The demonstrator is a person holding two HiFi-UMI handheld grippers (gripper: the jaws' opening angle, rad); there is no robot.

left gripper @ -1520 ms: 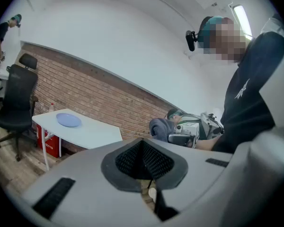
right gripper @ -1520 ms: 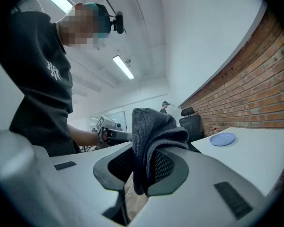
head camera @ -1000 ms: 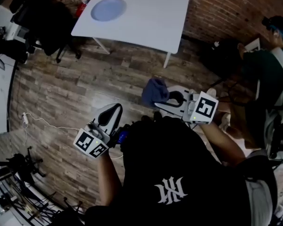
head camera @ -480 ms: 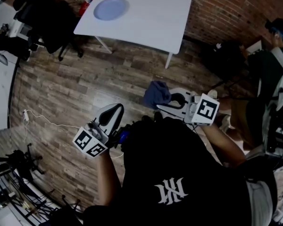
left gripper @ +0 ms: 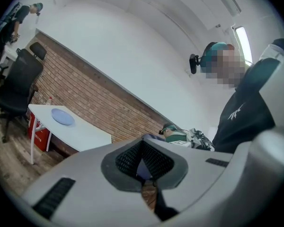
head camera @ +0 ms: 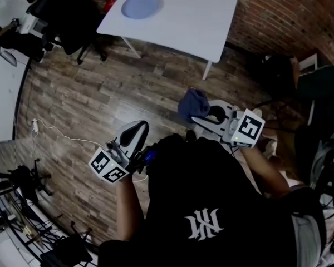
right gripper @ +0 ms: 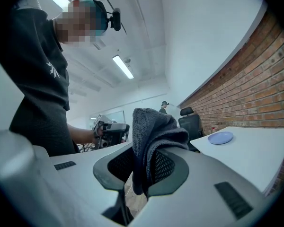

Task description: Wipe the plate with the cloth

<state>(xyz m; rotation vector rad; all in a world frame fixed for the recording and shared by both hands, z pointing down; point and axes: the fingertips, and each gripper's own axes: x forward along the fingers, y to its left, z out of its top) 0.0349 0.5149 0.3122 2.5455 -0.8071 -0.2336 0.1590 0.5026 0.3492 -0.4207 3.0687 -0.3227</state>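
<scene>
A pale blue plate [head camera: 142,5] lies near the far left corner of a white table [head camera: 195,21], well ahead of me; it also shows in the left gripper view as plate [left gripper: 62,117] and in the right gripper view as plate [right gripper: 220,137]. My right gripper [head camera: 196,115] is shut on a dark blue-grey cloth [head camera: 192,104], which bunches up from between the jaws as cloth [right gripper: 151,141]. My left gripper [head camera: 138,128] is shut with nothing in it, held low at my left over the wooden floor. Both grippers are far from the table.
A black office chair [head camera: 61,15] stands left of the table, a red object [head camera: 109,0] beside the table's far left leg. A white cable [head camera: 55,141] lies on the floor. A brick wall [head camera: 278,15] runs behind the table. Dark tripod gear [head camera: 22,188] sits at lower left.
The whole scene has shifted right and slightly down in the head view: the table and plate sit further right. Both grippers keep their pose, the cloth still held.
</scene>
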